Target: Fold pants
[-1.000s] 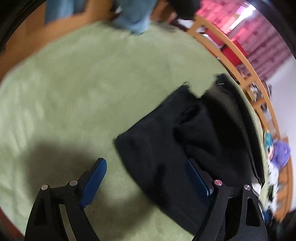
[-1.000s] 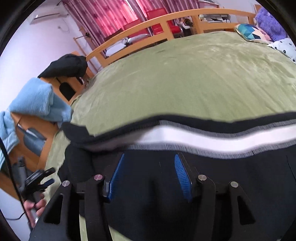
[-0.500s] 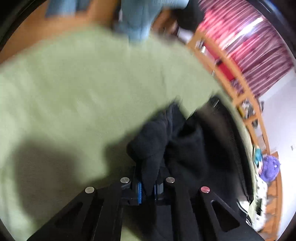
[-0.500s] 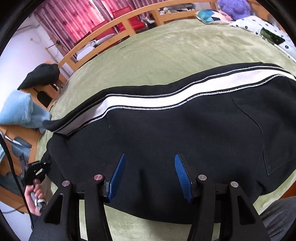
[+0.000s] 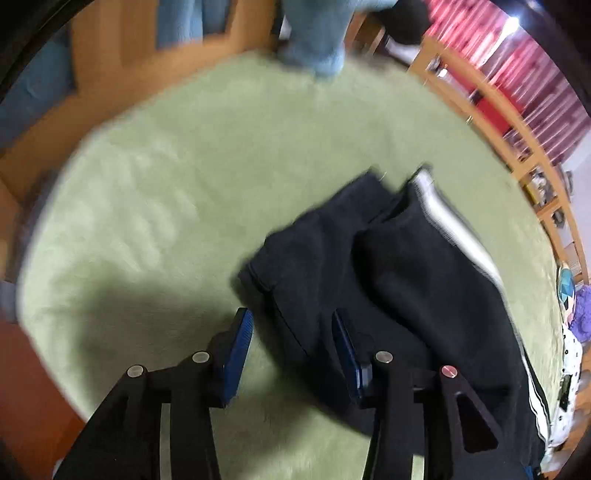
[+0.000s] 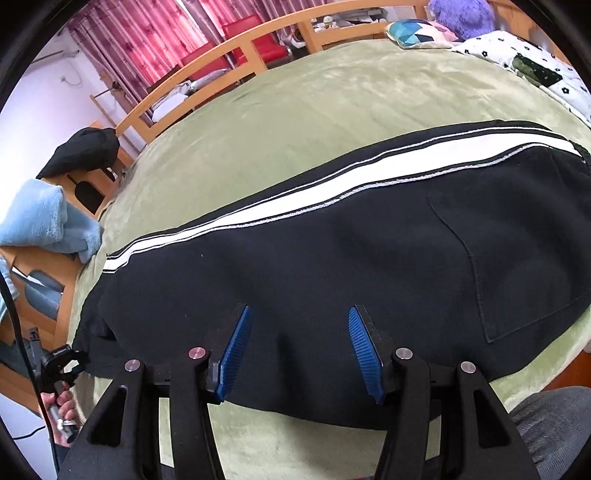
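Note:
Black pants (image 6: 332, 266) with a white side stripe (image 6: 332, 181) lie lengthwise on a green bed blanket (image 6: 314, 103), legs stacked one on the other. The leg cuffs show in the left wrist view (image 5: 332, 258), with the white stripe (image 5: 454, 225) to the right. My left gripper (image 5: 291, 332) is open, just above the cuff end, holding nothing. My right gripper (image 6: 299, 339) is open above the near edge of the pants at mid-leg, holding nothing. A back pocket (image 6: 517, 258) shows at the right.
A wooden bed rail (image 6: 221, 70) runs along the far side. A blue towel (image 6: 44, 221) and a black garment (image 6: 81, 151) hang at the foot end. Pillows (image 6: 413, 33) and a patterned cover (image 6: 535, 70) lie at the head end. The left gripper (image 6: 61, 363) shows at lower left.
My left gripper, shut on the cuff half a second ago, has opened and let the cuff drop flat on the blanket. The pants have settled flat. My right gripper stays open.

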Demonstrator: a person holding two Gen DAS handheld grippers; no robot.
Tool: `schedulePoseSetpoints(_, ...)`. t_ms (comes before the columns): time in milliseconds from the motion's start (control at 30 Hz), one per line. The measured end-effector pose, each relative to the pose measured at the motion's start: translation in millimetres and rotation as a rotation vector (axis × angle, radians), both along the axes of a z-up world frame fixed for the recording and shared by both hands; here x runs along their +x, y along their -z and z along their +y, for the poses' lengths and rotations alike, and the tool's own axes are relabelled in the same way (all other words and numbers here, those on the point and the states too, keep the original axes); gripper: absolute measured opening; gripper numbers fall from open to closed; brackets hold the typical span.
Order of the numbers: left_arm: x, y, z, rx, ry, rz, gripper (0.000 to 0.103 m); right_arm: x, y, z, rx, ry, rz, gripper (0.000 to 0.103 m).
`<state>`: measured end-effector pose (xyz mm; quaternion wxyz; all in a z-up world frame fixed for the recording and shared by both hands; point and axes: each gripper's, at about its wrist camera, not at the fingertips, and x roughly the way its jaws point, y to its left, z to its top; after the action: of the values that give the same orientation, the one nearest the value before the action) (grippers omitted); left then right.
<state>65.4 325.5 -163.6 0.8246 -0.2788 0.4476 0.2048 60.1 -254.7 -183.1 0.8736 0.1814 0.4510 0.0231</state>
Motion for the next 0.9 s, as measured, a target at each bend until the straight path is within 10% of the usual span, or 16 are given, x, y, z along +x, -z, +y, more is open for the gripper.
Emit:
schedulePoseSetpoints(100, -11, -31, -21, 0.029, 0.094, -0.115, 0.064, -2, 3, -4, -0.038, 0.001, 0.0, 0.055)
schedulePoseSetpoints(267, 21, -26, -46, -0.036, 0.195, -0.196, 0.064, -5, 13, -14, -0.048, 0.004, 0.016, 0.055)
schedulePoseSetpoints(600, 71, 38, -20, -0.184, 0.015, -0.143, 0.062, -36, 0, -35, -0.134, -0.004, -0.035, 0.055)
schedulePoseSetpoints(733, 82, 41, -17, -0.202, 0.031, -0.135, 0.013, -33, -2, -37, -0.094, 0.034, -0.046, 0.055)
schedulePoseSetpoints(900, 43, 5, 4, -0.24, 0.025, -0.264, 0.005, -21, -6, -22, -0.071, 0.032, -0.049, 0.055)
